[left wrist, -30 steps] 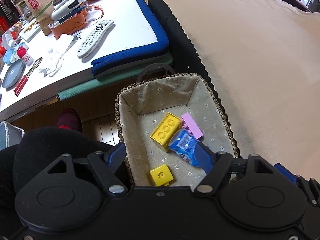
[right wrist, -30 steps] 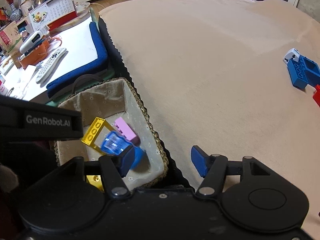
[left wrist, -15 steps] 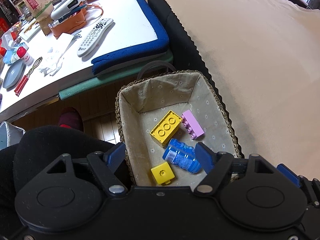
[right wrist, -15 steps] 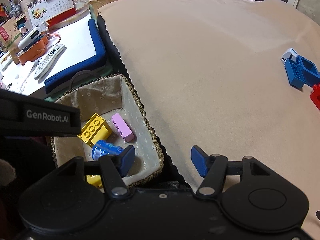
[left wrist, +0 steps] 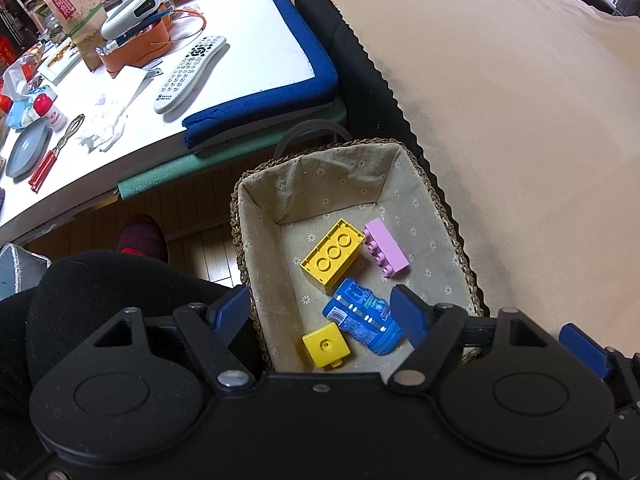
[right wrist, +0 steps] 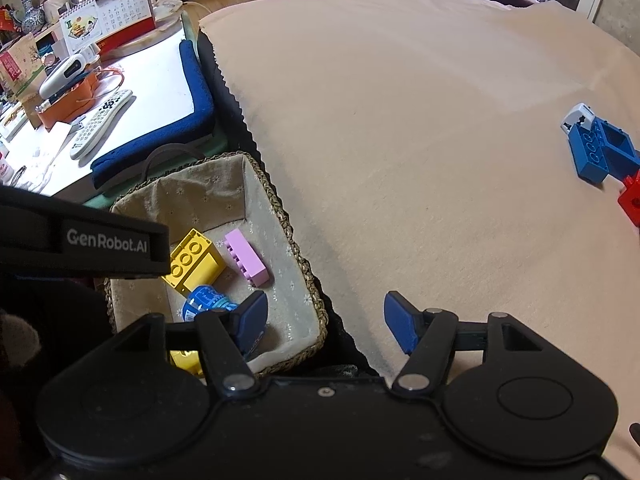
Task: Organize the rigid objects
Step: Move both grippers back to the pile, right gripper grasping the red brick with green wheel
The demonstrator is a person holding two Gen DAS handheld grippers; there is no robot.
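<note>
A woven basket (left wrist: 450, 216) (right wrist: 298, 248) with a floral cloth lining sits beside the beige-covered surface. In it lie a big yellow brick (left wrist: 332, 256) (right wrist: 192, 262), a pink brick (left wrist: 386, 247) (right wrist: 246, 257), a small yellow brick (left wrist: 325, 345) and a blue bottle (left wrist: 362, 316) (right wrist: 204, 300). My left gripper (left wrist: 322, 314) is open and empty above the basket's near end. My right gripper (right wrist: 326, 320) is open and empty over the basket's right rim. A blue brick (right wrist: 600, 152), a white piece (right wrist: 576, 116) and a red brick (right wrist: 631, 200) lie far right on the cloth.
A white low table (left wrist: 248, 56) at the left holds a remote control (left wrist: 188, 74), an orange box (left wrist: 136, 50), a plate (left wrist: 26, 152) and clutter. A blue cushion (left wrist: 304, 76) lies on its edge. The beige cloth (right wrist: 400, 120) covers a wide surface at the right.
The blue bottle dropped from the right gripper's side into the basket and now lies on its floor. Both grippers pulled back slightly; both stay open.
</note>
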